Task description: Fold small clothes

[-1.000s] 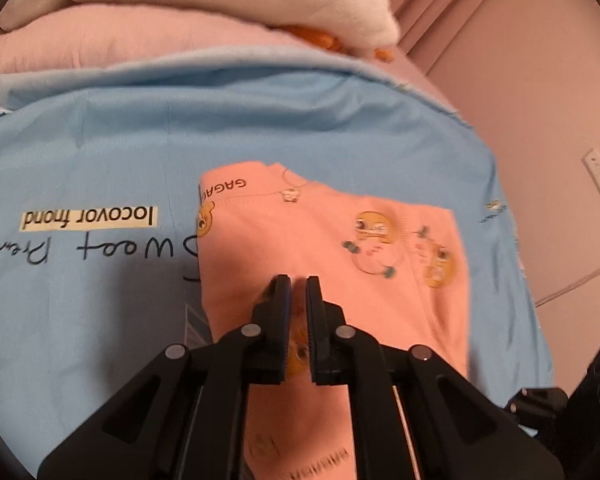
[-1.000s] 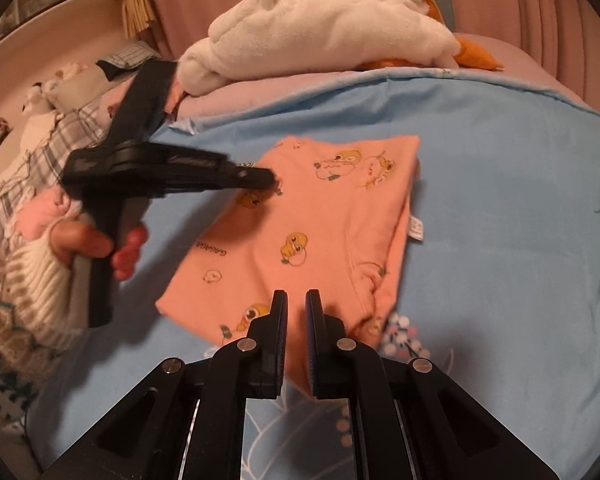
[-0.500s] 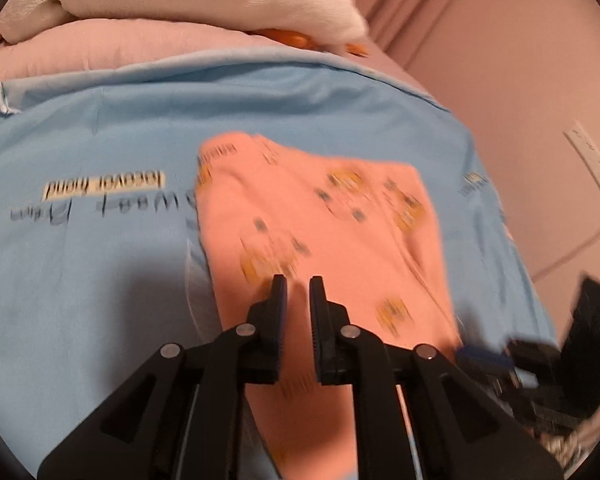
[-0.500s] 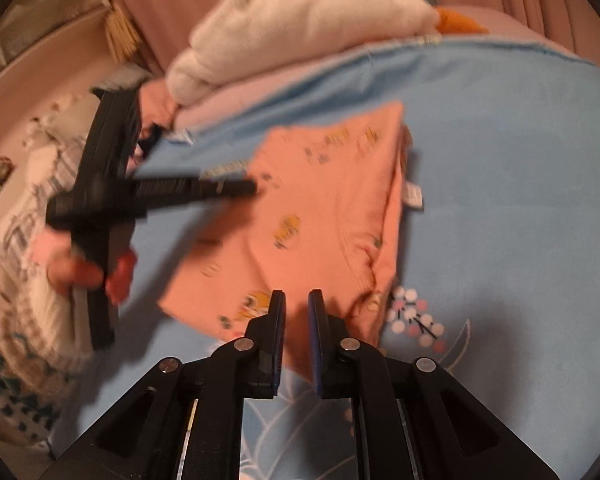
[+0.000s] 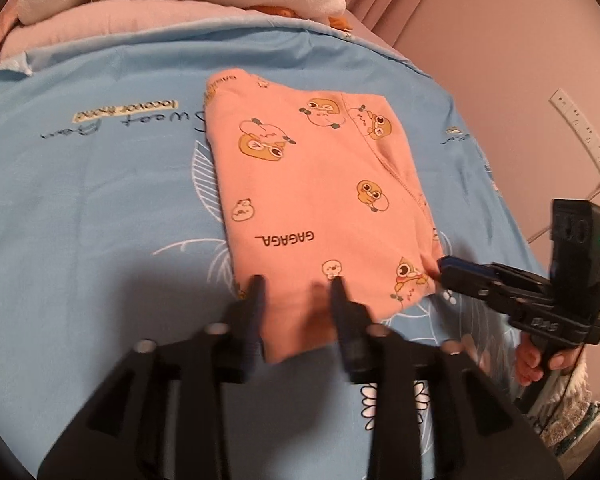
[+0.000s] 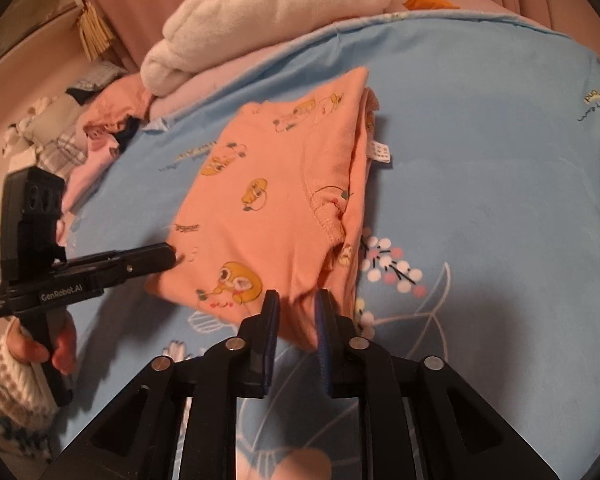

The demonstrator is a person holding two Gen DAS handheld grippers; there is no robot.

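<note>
A small orange garment with cartoon prints lies folded on the blue sheet; it also shows in the right wrist view. My left gripper is open, its fingers straddling the garment's near edge; in the right wrist view it comes in from the left and touches the garment's left corner. My right gripper is open at the garment's near right corner; in the left wrist view it touches that corner from the right.
A white fluffy blanket lies on pink bedding behind the sheet. A heap of other clothes sits at the left. A pink wall with a power strip is at the right.
Both grippers have opened from shut. Both have drawn back to the garment's near edge: the left from over its middle, the right to its near right corner.
</note>
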